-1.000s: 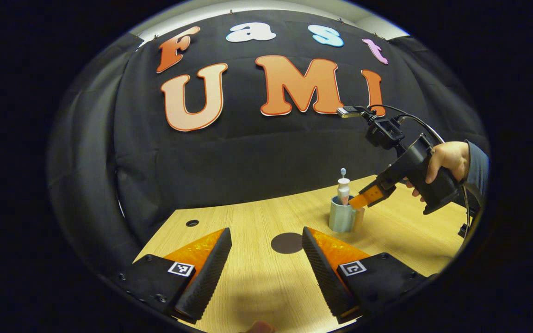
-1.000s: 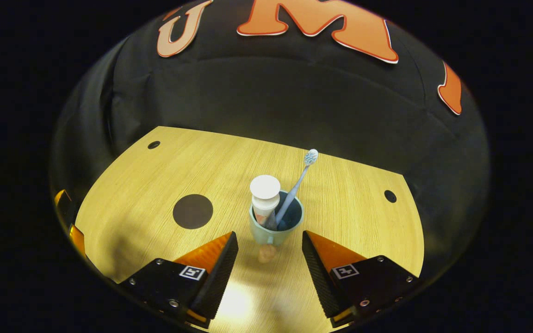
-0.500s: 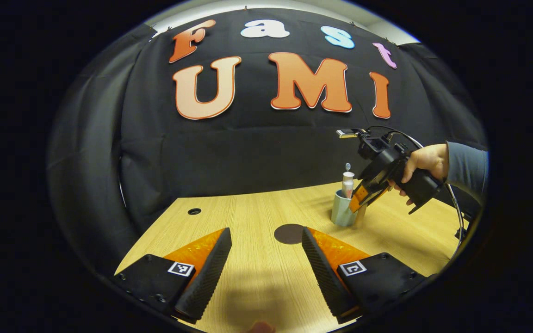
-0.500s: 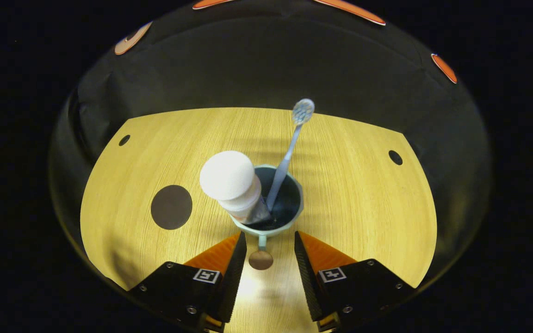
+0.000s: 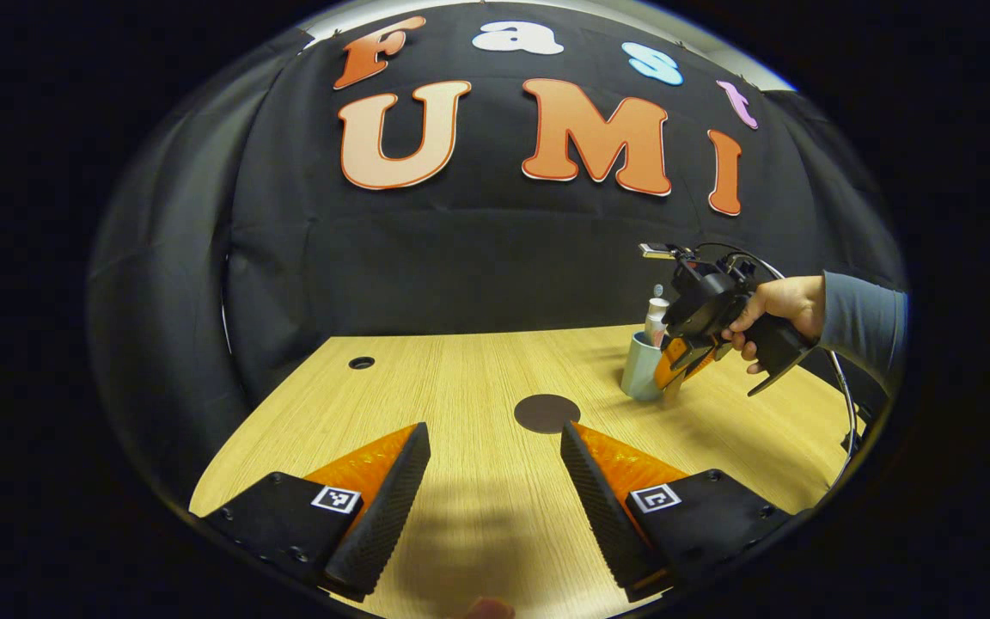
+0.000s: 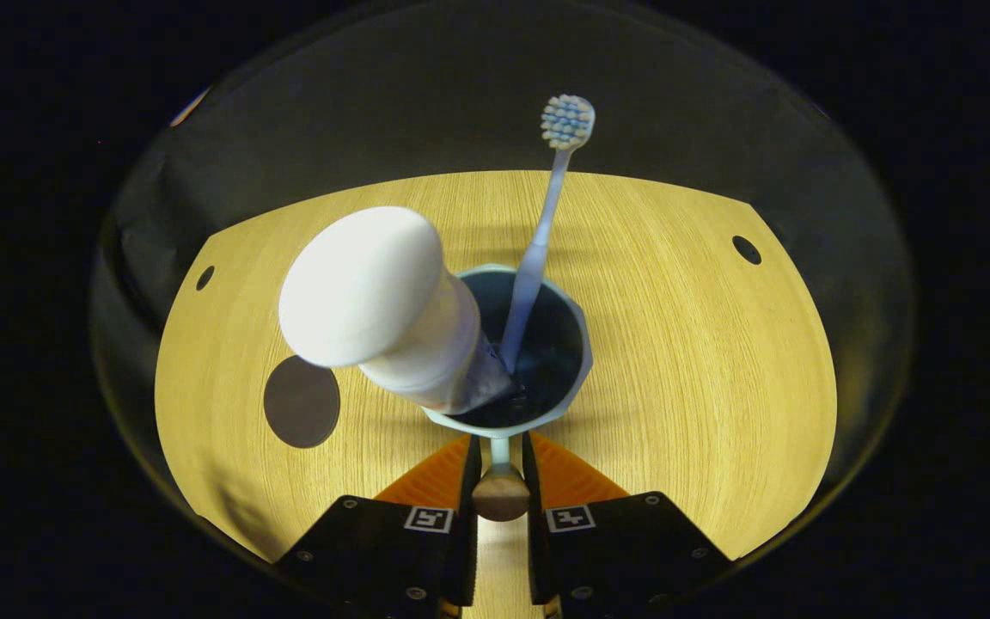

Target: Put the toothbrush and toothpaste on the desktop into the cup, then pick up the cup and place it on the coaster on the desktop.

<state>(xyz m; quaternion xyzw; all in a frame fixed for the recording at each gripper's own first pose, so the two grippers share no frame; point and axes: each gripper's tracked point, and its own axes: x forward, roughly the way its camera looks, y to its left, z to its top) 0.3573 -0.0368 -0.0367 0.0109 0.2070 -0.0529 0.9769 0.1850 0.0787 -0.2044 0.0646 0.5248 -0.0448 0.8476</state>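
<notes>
Cup (image 6: 516, 361) handle sits between my right gripper (image 6: 500, 490) fingers, clenched on it; coaster (image 6: 301, 401) lies leftward; left gripper (image 5: 491, 490) released.

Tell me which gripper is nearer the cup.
Right. The right gripper is at the cup, its fingers closed on the cup's handle. The left gripper hovers open over the desk's near edge, well back from the cup, with the coaster between them.

The left gripper view looks low and level across the table (image 5: 461, 378) toward the far wall, the cup (image 5: 639, 368) well off to its right. The right gripper view peers steeply down, close above that same cup (image 6: 577, 378); both share the coaster (image 5: 546, 413).
</notes>
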